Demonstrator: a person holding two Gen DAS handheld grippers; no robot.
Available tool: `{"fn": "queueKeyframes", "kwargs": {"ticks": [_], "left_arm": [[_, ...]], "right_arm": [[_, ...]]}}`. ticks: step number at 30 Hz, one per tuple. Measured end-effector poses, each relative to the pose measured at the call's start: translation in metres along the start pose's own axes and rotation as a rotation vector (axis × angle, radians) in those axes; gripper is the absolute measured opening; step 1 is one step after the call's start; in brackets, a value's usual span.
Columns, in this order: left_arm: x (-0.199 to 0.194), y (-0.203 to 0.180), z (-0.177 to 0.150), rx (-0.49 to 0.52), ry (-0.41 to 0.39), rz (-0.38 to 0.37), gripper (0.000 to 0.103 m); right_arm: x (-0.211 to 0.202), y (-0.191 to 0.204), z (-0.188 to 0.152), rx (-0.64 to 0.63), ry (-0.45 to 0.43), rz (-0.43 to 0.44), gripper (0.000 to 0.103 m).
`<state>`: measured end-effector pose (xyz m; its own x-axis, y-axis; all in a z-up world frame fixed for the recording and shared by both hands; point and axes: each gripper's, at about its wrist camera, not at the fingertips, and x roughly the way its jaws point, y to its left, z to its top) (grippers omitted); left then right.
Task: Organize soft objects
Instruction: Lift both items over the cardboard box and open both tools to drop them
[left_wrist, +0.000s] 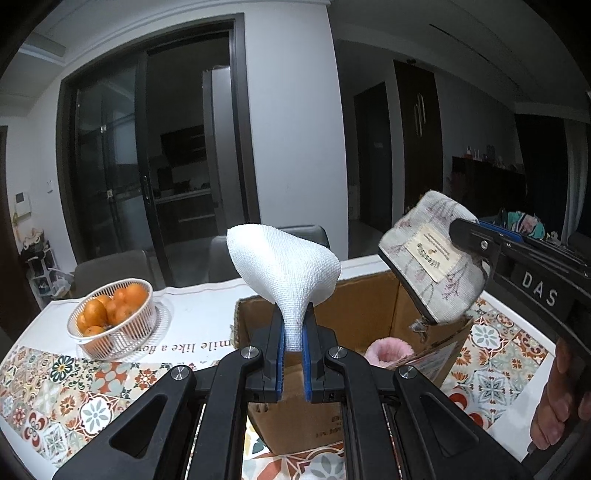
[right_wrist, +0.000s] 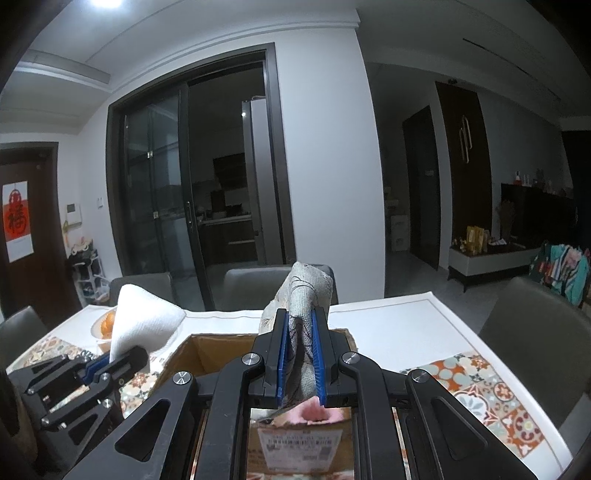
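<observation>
My left gripper (left_wrist: 293, 325) is shut on a white woven cloth (left_wrist: 284, 271), which fans out above the near left wall of an open cardboard box (left_wrist: 365, 299). My right gripper (right_wrist: 300, 328) is shut on a grey floral fabric pouch (right_wrist: 306, 291) with a beige label, held over the same box (right_wrist: 207, 350). From the left wrist view the pouch (left_wrist: 432, 258) hangs above the box's right side, clamped from the right. A pink fluffy item (left_wrist: 388, 356) lies inside the box. The white cloth (right_wrist: 142, 321) and left gripper (right_wrist: 107, 363) show at lower left in the right wrist view.
A white wire basket of oranges (left_wrist: 114, 317) stands on the table left of the box. The table (left_wrist: 74, 387) has a patterned tile runner and white cloth. Grey chairs (right_wrist: 535, 332) stand around it. A person's hand (left_wrist: 561, 406) holds the right gripper's handle.
</observation>
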<state>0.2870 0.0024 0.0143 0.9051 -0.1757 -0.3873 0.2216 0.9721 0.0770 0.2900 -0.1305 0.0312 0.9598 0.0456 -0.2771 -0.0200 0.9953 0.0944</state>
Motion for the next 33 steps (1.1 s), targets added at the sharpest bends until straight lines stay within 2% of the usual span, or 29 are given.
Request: {"fn": "queueKeyframes", "kwargs": {"ticks": [8,17,23,25,26,27,29,30,33], "left_arm": [[0.034,0.001,-0.01,-0.002,0.078,-0.036,0.009],[0.068,-0.008,-0.027,0.026,0.189,-0.063,0.009],[0.073,-0.012,-0.025,0.058,0.196,-0.048,0.011],[0.073,-0.012,-0.025,0.065,0.2,-0.045,0.016],[0.073,-0.012,-0.024,0.065,0.199,-0.042,0.023],[0.072,-0.012,-0.024,0.066,0.195,-0.043,0.03],[0.07,-0.011,-0.023,0.064,0.191,-0.046,0.038],[0.07,-0.01,-0.023,0.064,0.188,-0.044,0.038],[0.066,-0.009,-0.021,0.064,0.183,-0.032,0.042]], "right_arm": [[0.036,-0.006,-0.015,0.024,0.065,0.025,0.014],[0.071,-0.011,-0.038,0.017,0.191,0.019,0.014],[0.083,-0.015,-0.048,0.013,0.244,0.018,0.014],[0.086,-0.017,-0.05,0.021,0.257,0.019,0.016],[0.087,-0.018,-0.05,0.024,0.262,0.021,0.018],[0.087,-0.019,-0.05,0.025,0.263,0.022,0.02],[0.088,-0.017,-0.05,0.022,0.261,0.016,0.029],[0.086,-0.018,-0.049,0.023,0.255,0.016,0.036],[0.079,-0.018,-0.046,0.015,0.24,-0.002,0.039]]}}
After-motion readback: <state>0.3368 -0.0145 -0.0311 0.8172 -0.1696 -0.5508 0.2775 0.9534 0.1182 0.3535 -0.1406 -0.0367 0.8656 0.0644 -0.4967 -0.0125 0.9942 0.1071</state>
